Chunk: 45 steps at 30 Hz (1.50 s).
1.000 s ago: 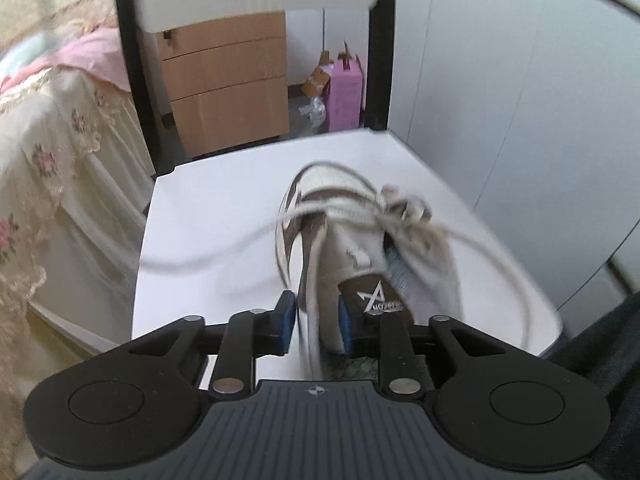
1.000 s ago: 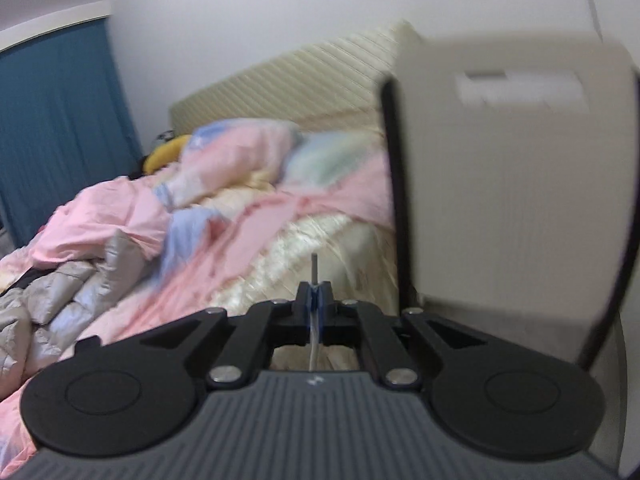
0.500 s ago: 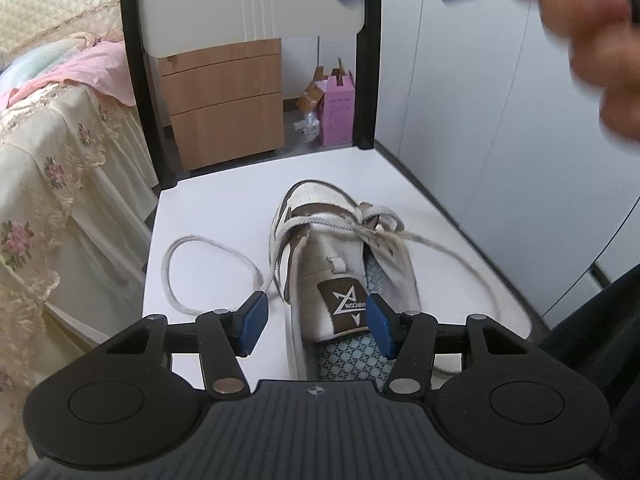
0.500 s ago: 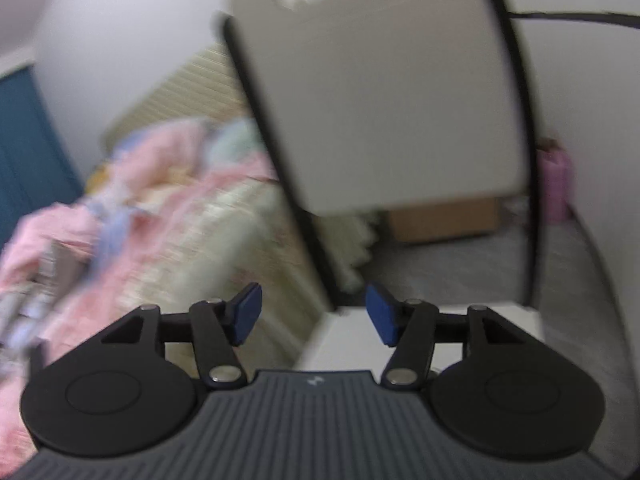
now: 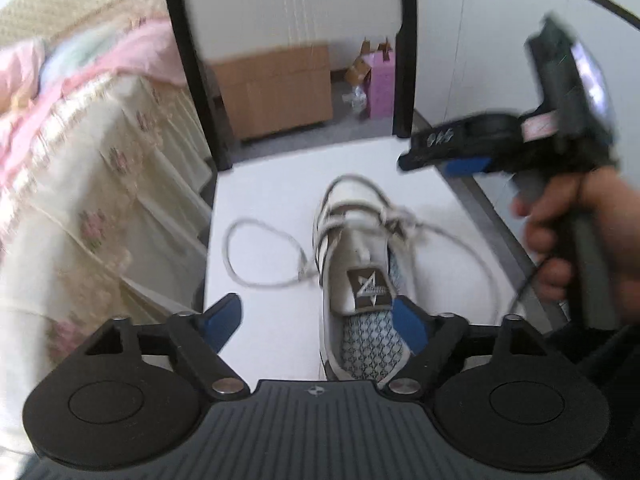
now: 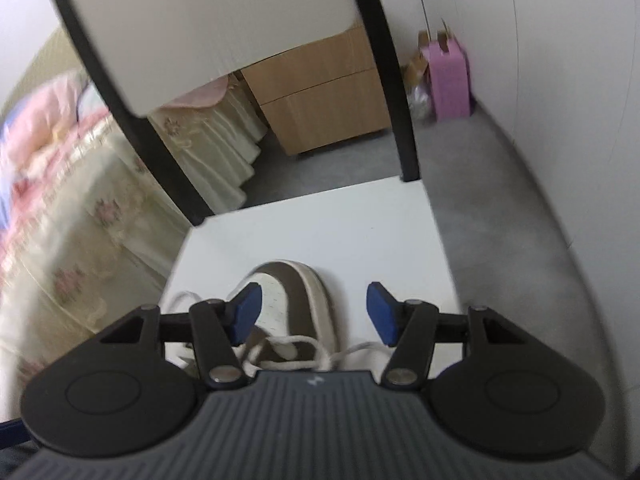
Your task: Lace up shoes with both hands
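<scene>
Hovering with jaws opening and empty, left gripper (image 5: 316,320) over the shoe (image 5: 360,276) on the chair seat (image 5: 272,196) — right gripper (image 6: 314,312) spread, nothing held; laces (image 5: 260,256) loose beyond, only partly threaded, tying apparently left.

Chair seat (image 5: 272,184) bare beyond shoe (image 5: 360,264); backrest posts (image 5: 404,48) block far edge.

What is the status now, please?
Left gripper opening, empty. Right gripper open, empty. Shoe on chair seat, lace loose. Nothing blocking.
</scene>
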Motion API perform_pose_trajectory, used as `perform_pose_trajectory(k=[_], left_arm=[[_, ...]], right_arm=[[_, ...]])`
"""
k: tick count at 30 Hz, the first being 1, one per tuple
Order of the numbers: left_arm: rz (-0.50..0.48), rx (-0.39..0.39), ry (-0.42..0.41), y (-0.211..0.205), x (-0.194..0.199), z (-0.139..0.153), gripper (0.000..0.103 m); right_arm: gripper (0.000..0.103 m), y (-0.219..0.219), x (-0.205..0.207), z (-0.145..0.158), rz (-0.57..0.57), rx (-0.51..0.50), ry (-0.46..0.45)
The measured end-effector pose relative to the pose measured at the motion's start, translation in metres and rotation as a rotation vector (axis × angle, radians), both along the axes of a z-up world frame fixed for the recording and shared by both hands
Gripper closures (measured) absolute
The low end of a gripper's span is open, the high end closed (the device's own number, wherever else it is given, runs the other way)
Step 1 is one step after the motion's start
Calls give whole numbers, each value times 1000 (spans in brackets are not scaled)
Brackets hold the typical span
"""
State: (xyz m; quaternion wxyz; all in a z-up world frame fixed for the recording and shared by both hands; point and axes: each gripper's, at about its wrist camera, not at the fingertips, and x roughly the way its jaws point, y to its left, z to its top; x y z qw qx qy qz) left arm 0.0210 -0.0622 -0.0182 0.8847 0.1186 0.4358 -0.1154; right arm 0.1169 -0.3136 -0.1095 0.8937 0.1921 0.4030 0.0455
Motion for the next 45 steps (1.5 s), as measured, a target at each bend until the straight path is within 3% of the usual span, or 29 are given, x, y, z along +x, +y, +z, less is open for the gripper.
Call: perform_pose_trajectory(k=[8,14,19,27,34,38,45], left_arm=[[-30,-43,149,-19,-9,59,5],[-12,-83,135,-21,-16,93,0],[-17,-91,198,-24,-9,89,0],[-2,-96,87,-23,-11,99,0],[17,-162,94,-24,-11,104,0],[36,-195,117,-25,-7,96,0],[62,-142,0,-25,5,54,0]], right_arm=[[41,0,1,18,9,-28,-48],[40,-10,-2,20,-22,-10,-51],[40,-15,-2,17,-40,-3,-40],[38,-12,-2,15,-23,-13,-38],[38,-13,0,12,-18,14,-24],[38,-13,0,11,-9,27,-19],[38,-19,4,2,-39,103,10]])
